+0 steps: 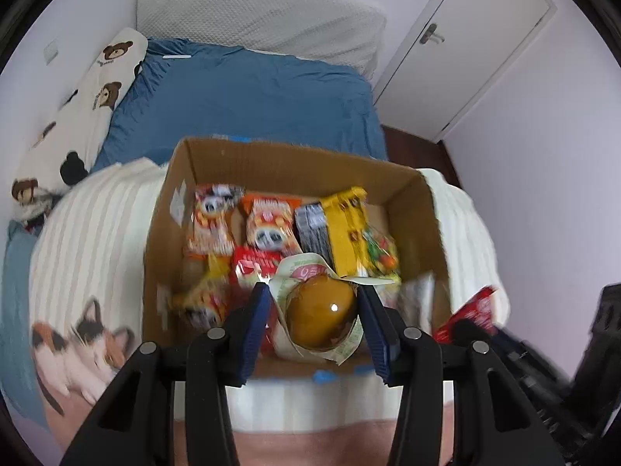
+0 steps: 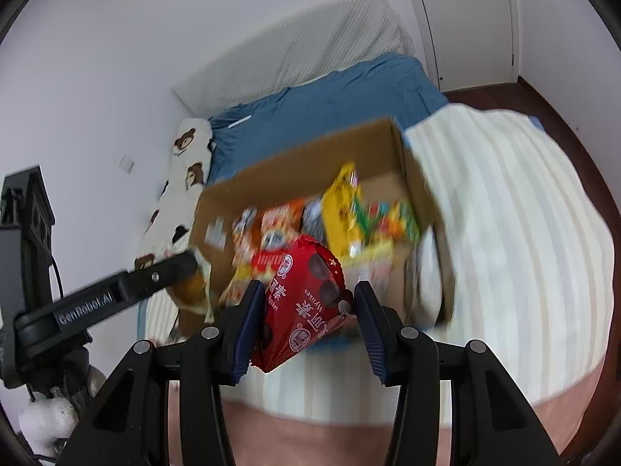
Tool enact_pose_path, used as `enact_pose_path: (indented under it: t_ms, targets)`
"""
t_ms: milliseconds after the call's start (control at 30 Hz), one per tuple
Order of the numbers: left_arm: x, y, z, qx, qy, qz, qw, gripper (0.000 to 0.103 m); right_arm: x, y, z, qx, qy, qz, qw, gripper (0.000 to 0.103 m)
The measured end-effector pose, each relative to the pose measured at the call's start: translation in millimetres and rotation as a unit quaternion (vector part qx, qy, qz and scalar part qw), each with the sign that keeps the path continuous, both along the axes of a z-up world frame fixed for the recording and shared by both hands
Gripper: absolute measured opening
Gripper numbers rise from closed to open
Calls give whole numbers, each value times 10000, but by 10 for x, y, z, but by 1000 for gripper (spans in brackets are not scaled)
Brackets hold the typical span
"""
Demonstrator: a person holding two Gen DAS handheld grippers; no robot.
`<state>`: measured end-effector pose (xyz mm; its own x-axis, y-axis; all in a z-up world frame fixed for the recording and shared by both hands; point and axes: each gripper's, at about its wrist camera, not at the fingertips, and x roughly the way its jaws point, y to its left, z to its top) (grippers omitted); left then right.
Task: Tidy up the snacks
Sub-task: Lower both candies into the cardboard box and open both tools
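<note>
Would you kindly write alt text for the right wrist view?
The right tool grips a red snack bag above an open cardboard box of colourful snacks on a striped blanket. The left tool holds a jelly cup alongside.

Left wrist view: looks steeply down from near side of cardboard box (image 1: 271, 159), close above it, facing bed's blue sheet (image 1: 248, 93) and door (image 1: 462, 39) beyond box. Right wrist view: same downward tilt, placed right of box, box (image 2: 295, 178) seen rotated. Shared: box, sheet, striped blanket (image 1: 97, 225), door.
</note>
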<state>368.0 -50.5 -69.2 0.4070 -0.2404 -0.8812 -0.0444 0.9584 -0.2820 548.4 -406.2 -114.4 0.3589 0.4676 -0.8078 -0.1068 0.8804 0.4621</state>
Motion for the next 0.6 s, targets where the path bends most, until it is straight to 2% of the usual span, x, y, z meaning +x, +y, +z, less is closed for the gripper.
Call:
enact_pose_path:
  t_ms: [133, 267, 500, 600]
  targets:
    - [422, 70, -187, 330, 173, 37, 9993, 44, 528, 22, -107, -145, 33, -66, 9999, 51]
    - [734, 149, -499, 650, 490, 54, 9967, 44, 990, 105, -318, -386, 182, -22, 9991, 51]
    - [1029, 284, -987, 782, 966, 207, 9920, 45, 1554, 240, -799, -802, 513, 68, 9954, 51]
    - [1126, 313, -1183, 853, 1307, 291, 9873, 45, 1729, 290, -988, -1008, 691, 95, 9925, 55]
